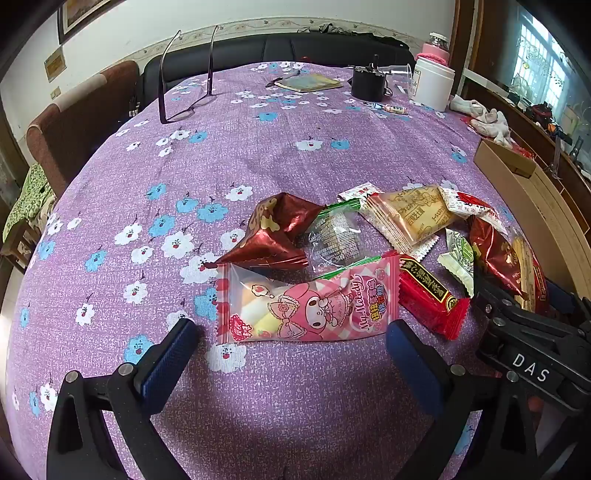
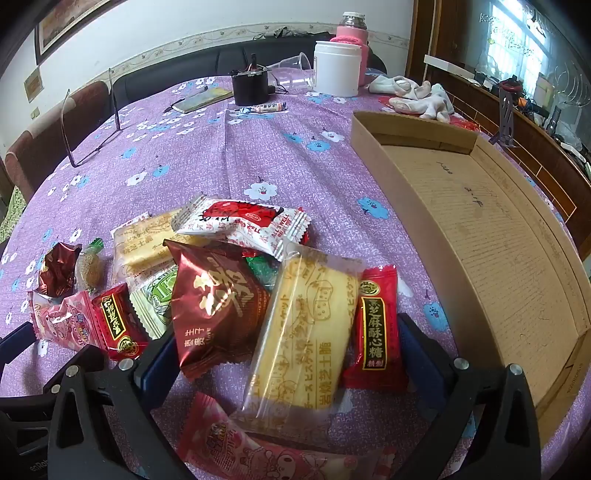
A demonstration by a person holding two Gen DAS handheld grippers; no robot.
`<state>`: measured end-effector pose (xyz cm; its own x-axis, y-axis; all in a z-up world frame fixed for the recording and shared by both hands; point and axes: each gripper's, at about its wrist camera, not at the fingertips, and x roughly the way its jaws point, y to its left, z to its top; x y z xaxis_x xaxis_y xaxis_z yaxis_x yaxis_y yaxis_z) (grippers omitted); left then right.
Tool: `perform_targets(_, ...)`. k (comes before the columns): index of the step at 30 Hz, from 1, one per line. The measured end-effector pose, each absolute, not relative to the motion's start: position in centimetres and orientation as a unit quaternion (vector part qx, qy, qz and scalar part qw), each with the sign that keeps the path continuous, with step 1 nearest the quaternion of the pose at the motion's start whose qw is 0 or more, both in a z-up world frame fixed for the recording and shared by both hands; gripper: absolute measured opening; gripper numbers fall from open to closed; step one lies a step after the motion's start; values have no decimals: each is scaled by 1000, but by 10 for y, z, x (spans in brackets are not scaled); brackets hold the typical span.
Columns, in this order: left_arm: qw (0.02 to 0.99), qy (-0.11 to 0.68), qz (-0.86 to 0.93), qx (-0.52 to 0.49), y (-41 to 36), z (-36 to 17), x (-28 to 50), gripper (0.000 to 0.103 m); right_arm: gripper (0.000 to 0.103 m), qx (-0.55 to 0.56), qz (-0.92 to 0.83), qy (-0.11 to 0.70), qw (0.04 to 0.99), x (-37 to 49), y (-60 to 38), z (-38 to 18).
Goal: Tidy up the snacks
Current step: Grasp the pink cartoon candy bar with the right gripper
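Observation:
A pile of wrapped snacks lies on the purple flowered tablecloth [image 1: 258, 147]. My left gripper [image 1: 291, 350] is open, low over the cloth, and a pink My Melody packet [image 1: 310, 306] lies just beyond its fingertips. Past that packet are a crumpled brown foil wrapper [image 1: 273, 232], a clear green-edged wrapper [image 1: 336, 236] and a red candy [image 1: 428, 295]. My right gripper [image 2: 290, 360] is open too, straddling a yellow biscuit pack [image 2: 306, 332], a dark red foil pack [image 2: 218, 302] and a red sesame candy [image 2: 376, 328] without pressing on them. An empty cardboard box [image 2: 443, 258] sits to its right.
At the far side of the table are folded glasses [image 1: 184, 107], a notebook [image 1: 310, 83], a black canister [image 1: 367, 83], a white jar [image 1: 434, 85] and a pink bottle [image 2: 351, 33]. White socks [image 2: 417, 96] lie behind the box. A brown chair [image 1: 77, 122] stands at the left.

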<state>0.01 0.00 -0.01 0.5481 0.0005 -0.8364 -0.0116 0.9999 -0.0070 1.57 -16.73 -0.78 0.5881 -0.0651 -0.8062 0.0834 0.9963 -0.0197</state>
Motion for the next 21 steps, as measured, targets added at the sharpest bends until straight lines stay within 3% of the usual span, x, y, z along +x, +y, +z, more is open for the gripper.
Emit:
perform_targets(11,880,475,3,-6,1,1,2,103,103,-49,76,551,829,33,-176,-5)
perform_targets(21,880,475,3,-5,1,1,2,103,103,-33,223,539,812,-21,-212,42)
